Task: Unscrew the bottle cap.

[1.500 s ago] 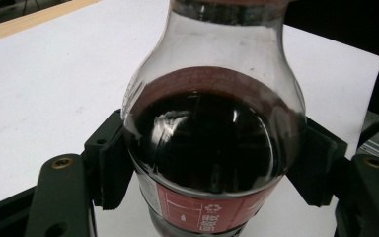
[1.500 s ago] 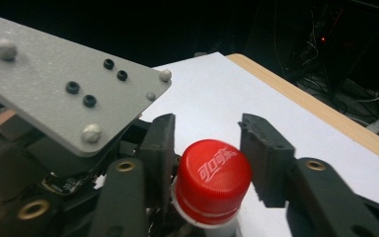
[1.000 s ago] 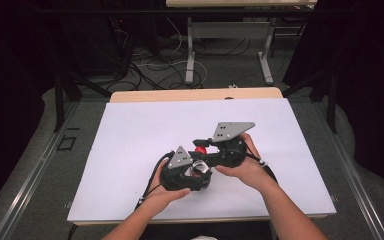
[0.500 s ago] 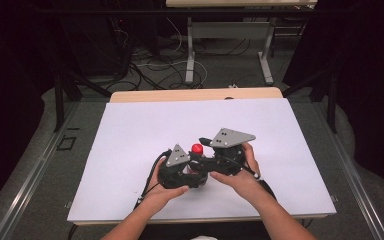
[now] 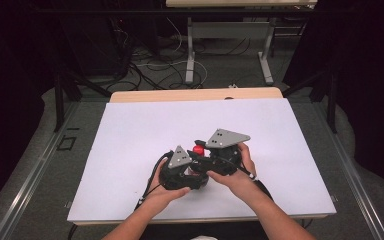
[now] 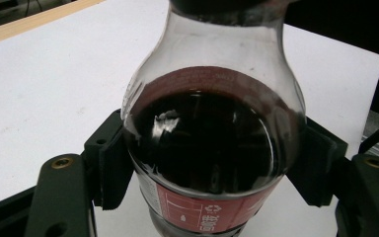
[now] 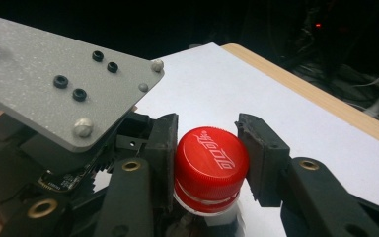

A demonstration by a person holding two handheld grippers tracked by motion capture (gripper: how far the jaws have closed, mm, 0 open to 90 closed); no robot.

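Both grippers hold one cola bottle, body and cap.

The left gripper (image 5: 192,167) is closed on the belly of the cola bottle (image 6: 212,148), which stands just above the white table (image 5: 130,145). The right gripper (image 7: 207,163) has just been closing around the red cap (image 7: 209,165); its pads seem to touch both sides. The cap sits at the top of the bottle's long axis, directly between the right jaws.

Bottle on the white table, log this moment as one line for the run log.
left gripper: shut on bottle body | right gripper: jaws just closing, clamped on red cap | cap: on bottle | white table
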